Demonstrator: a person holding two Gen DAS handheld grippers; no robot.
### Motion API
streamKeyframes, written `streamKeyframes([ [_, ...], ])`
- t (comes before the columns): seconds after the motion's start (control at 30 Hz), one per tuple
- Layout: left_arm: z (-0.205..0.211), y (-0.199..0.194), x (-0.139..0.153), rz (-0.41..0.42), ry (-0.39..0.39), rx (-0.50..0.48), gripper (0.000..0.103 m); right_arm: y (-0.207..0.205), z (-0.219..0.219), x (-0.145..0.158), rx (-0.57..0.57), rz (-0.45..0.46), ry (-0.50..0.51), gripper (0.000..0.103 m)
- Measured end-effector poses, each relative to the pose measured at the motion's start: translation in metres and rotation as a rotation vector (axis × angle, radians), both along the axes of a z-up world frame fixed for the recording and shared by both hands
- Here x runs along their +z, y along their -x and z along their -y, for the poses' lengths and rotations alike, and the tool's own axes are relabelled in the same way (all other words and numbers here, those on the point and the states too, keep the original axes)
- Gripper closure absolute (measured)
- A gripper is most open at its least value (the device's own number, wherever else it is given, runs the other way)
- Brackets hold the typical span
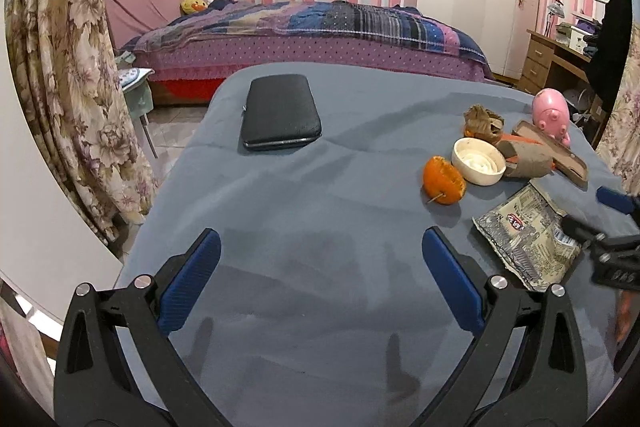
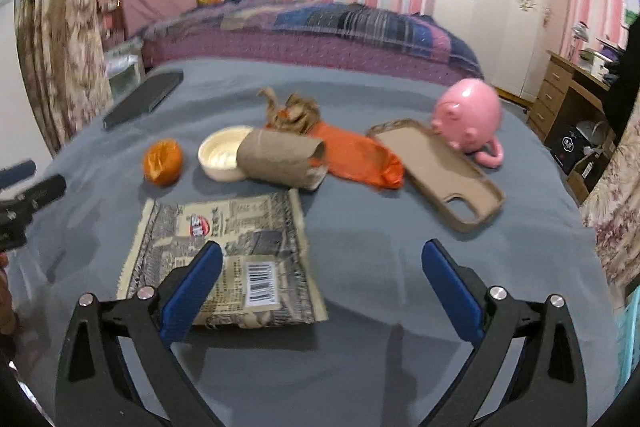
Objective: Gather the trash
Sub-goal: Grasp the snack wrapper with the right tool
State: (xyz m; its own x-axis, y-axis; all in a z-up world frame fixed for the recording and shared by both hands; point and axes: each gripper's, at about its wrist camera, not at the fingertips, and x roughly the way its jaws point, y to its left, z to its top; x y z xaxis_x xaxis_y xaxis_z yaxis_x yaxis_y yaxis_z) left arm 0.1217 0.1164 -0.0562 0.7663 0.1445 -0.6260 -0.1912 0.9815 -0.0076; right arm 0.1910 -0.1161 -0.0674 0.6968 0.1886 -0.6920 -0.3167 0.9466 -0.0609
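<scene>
While both grippers hover with jaws spread and empty, trash lies scattered on a grey-covered counter (image 2: 360, 307).

From the right gripper (image 2: 322, 259), a flattened printed snack wrapper (image 2: 224, 251) lies at eleven o'clock, its near part under the left jaw; at twelve o'clock sit a cardboard tube (image 2: 280, 157), a cream lid (image 2: 222, 155), orange peel (image 2: 163, 162) and an orange bag (image 2: 360, 157). The left gripper (image 1: 322, 247) is over bare cloth. The wrapper looks light, thin, limp and probably slippery, so pinching a raised edge or corner seems best.
</scene>
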Motion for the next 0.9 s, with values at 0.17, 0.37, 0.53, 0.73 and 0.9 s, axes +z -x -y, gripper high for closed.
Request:
streamKeyframes([
  [0.17,0.004,-0.006,0.001,0.001,-0.007,-0.009,0.006,-0.010,0.005,-0.009,0.057,-0.112,-0.085,0.040],
  [0.37,0.017,-0.012,0.002,-0.001,-0.019,-0.021,0.006,-0.004,0.006,-0.008,0.087,-0.081,-0.103,0.100],
  [0.53,0.034,-0.014,0.005,0.005,-0.032,-0.041,0.006,0.004,0.018,0.002,0.100,-0.040,-0.098,0.101],
  [0.73,0.056,-0.028,0.008,0.007,-0.018,-0.072,0.006,0.000,0.072,0.012,0.013,-0.036,-0.095,0.102],
  [0.9,0.077,-0.053,0.003,-0.025,-0.020,-0.092,0.006,-0.005,0.132,0.017,-0.125,-0.031,-0.135,0.101],
])
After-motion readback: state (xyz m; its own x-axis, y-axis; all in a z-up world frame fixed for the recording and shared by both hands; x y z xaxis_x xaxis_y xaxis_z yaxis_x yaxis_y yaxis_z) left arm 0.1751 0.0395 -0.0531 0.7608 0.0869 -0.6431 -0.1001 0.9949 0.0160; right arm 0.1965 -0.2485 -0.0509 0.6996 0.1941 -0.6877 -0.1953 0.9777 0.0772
